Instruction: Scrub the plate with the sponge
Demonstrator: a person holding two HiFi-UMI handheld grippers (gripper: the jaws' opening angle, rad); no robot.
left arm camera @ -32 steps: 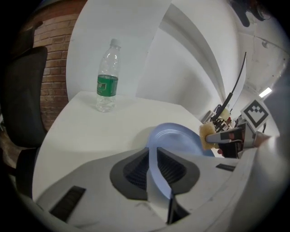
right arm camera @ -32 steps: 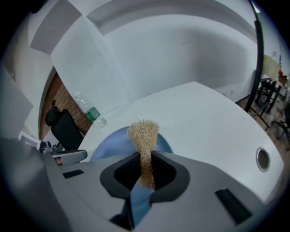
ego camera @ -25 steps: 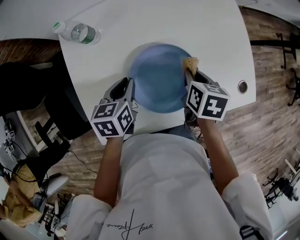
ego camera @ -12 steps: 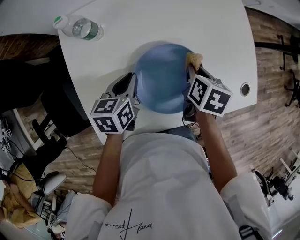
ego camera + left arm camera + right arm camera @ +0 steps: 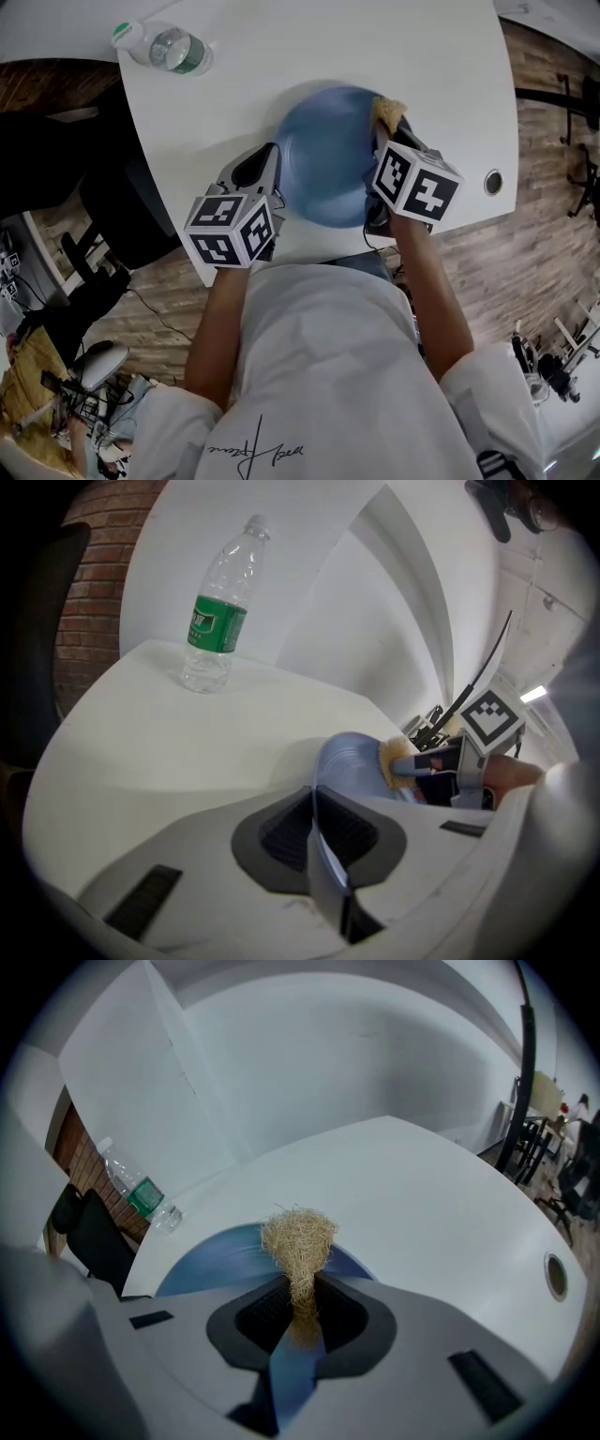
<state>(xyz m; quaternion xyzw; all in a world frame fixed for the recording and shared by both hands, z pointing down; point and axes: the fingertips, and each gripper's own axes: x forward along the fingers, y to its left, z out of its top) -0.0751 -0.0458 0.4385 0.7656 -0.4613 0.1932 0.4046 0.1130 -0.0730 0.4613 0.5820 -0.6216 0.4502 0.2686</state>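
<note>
blue plate (image 5: 323,155) on white table (image 5: 281,56), sponge (image 5: 388,111) at its rim

— Where is your plate?
— Your round blue plate (image 5: 328,155) sits close to the counter's (image 5: 441,66) near edge, about midway along it.
— And your sponge?
— Your tan, fibrous sponge (image 5: 388,111) touches the plate's far right rim. Its lower end is squeezed thin and its top fans out.

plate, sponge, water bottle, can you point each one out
plate (image 5: 323,159), head view, bare middle of the blue dish
sponge (image 5: 298,1234), right gripper view, middle of its straw-coloured tuft
water bottle (image 5: 217,625), left gripper view, its green label
</note>
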